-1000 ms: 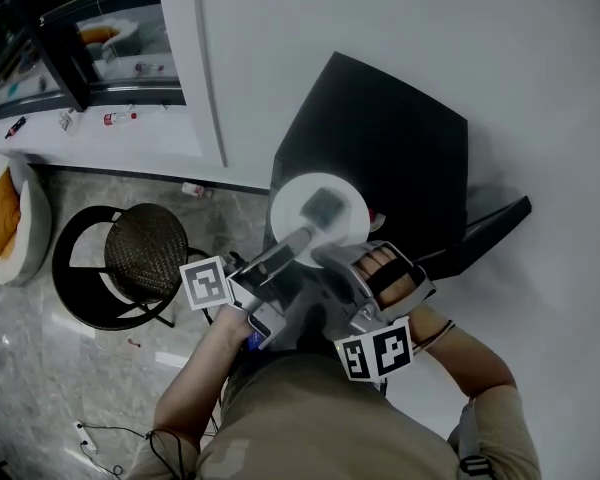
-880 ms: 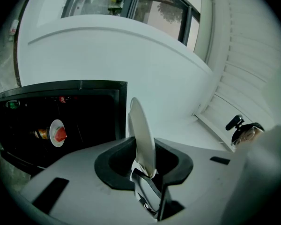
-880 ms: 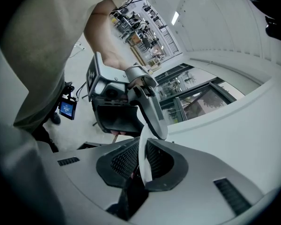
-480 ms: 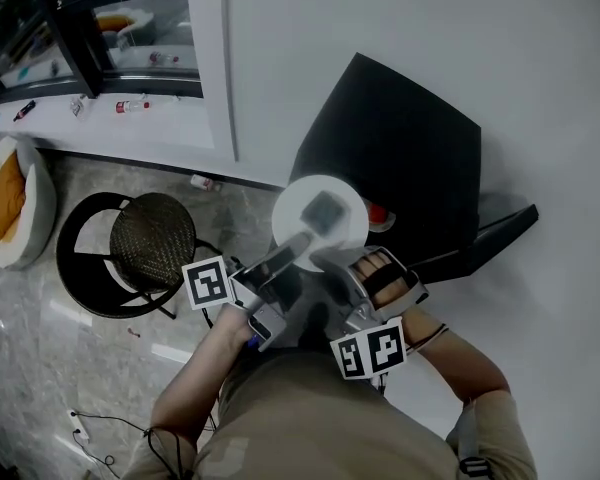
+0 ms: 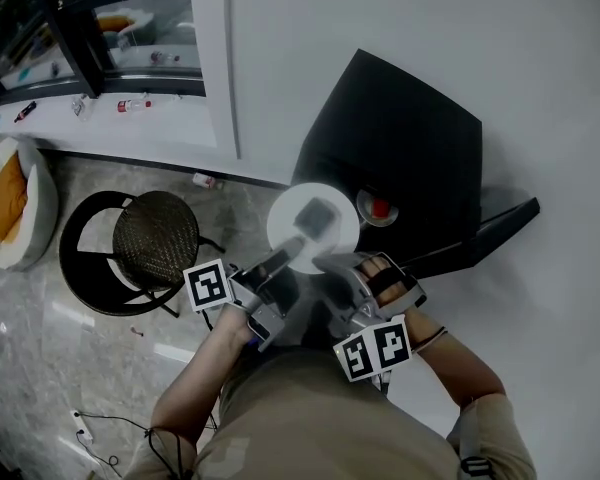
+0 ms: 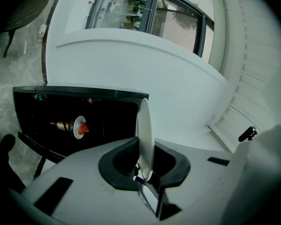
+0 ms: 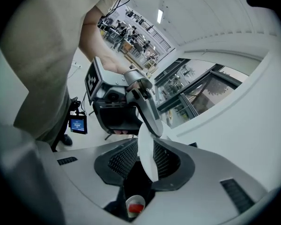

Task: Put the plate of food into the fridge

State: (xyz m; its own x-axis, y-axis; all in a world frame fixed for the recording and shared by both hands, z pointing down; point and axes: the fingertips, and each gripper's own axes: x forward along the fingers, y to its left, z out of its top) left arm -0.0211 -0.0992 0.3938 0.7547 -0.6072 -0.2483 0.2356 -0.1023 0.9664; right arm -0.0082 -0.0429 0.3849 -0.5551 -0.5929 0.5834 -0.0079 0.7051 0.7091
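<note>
A white plate [image 5: 313,230] with a grey piece of food [image 5: 320,213] hangs in front of the open black fridge [image 5: 405,148]. My left gripper [image 5: 292,248] holds the plate's near rim from the left, its jaws closing on it. In the left gripper view the plate [image 6: 144,130] stands edge-on, pinched in the left gripper [image 6: 144,170]. My right gripper [image 5: 332,261] is at the rim from the right. Its jaws are opening, and the plate [image 7: 146,156] stands loose between the pads of the right gripper [image 7: 147,162]. A red-topped bottle [image 6: 77,127] lies inside the fridge.
The fridge door [image 5: 485,236] swings out to the right. A round black wicker stool [image 5: 152,246] stands left of me on the marble floor. A white and orange cushion [image 5: 10,196] lies at the far left. A small bottle [image 5: 205,180] lies by the white wall base.
The left jaws have shut on the plate's rim while the right jaws have spread. The plate has drifted slightly left, which uncovers the red-topped bottle in the fridge.
</note>
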